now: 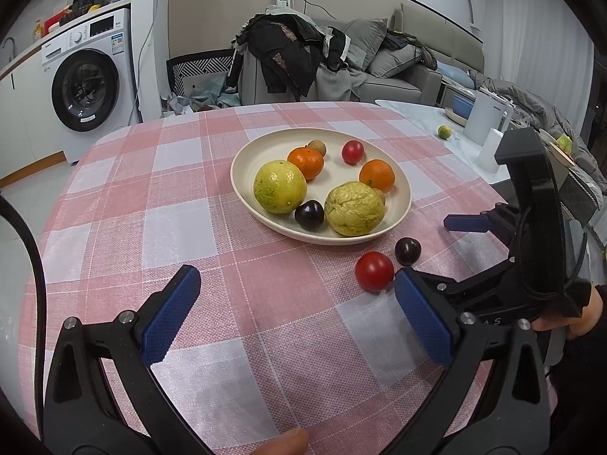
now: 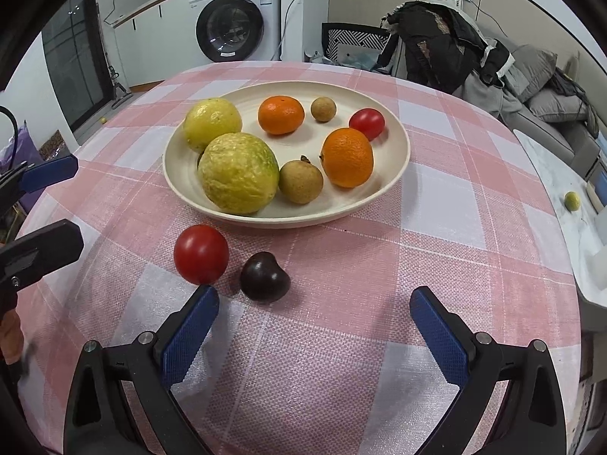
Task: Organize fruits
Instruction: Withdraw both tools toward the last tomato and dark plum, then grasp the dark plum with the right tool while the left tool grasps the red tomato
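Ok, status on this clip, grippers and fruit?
Left gripper open, empty. Right gripper open, empty. Red tomato and dark purple plum on the pink checked cloth, outside the cream plate. Nothing blocking.

1. A pink-and-white checked tablecloth (image 1: 182, 197) covers the round table from edge to edge.
2. A white front-loading washing machine (image 1: 89, 72) stands against the wall beyond the table's far left edge, with bottles and a dark pot on top of it.
3. A grey sofa (image 1: 394, 76) stands past the far edge, with dark clothes (image 1: 292, 49) heaped on its left end and grey cushions to the right.
4. A chair with a black-and-white patterned back (image 2: 356, 43) stands between the washing machine and the sofa.
5. A marble-topped side table (image 1: 447, 132) stands just beside the right edge; on it are a white kettle (image 1: 487, 119) and one small green fruit (image 1: 444, 131).
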`<state>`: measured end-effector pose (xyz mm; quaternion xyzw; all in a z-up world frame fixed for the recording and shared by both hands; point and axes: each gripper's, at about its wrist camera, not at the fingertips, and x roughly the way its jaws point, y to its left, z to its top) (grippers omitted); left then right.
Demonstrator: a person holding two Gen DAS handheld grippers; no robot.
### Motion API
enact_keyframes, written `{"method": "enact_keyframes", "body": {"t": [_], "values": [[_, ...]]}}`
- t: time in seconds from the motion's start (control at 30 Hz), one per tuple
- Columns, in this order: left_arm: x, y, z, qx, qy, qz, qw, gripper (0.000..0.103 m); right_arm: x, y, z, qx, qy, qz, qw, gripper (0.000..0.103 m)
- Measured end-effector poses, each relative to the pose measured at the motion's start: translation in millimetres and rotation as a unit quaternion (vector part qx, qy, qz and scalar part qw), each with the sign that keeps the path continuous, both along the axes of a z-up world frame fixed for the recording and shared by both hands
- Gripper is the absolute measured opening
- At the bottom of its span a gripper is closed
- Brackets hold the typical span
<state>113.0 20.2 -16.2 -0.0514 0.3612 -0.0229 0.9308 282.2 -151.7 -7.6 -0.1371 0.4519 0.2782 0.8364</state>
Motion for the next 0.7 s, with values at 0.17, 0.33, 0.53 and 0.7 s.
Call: {"method": "enact_keyframes", "body": {"t": [0.17,0.33,0.53,0.7], "values": [[0.0,-0.7,-0.6,0.0,0.002,0.0,1.0,0.102,1.4,-4.1,0.7,0.008,0.006,-0.004,1.0,0.089],[0.3,-3.2,-2.2,0.001,0.007,-0.003,1.0,0.102,1.5,-4.2,3.6,0.023,0.006,0.003,1.0,0.074],[2.6,-3.4,-6.3,0.0,0.015,-0.005,0.9999,0.102,-3.1,1.6,6.5,0.031,0.002,0.023,0.999,0.054],[3.7,-3.4,-7.8,-0.003,0.02,-0.008,0.9998,0.102,-9.1,5.9,7.6,0.038,-0.001,0.044,0.998,0.034]]}}
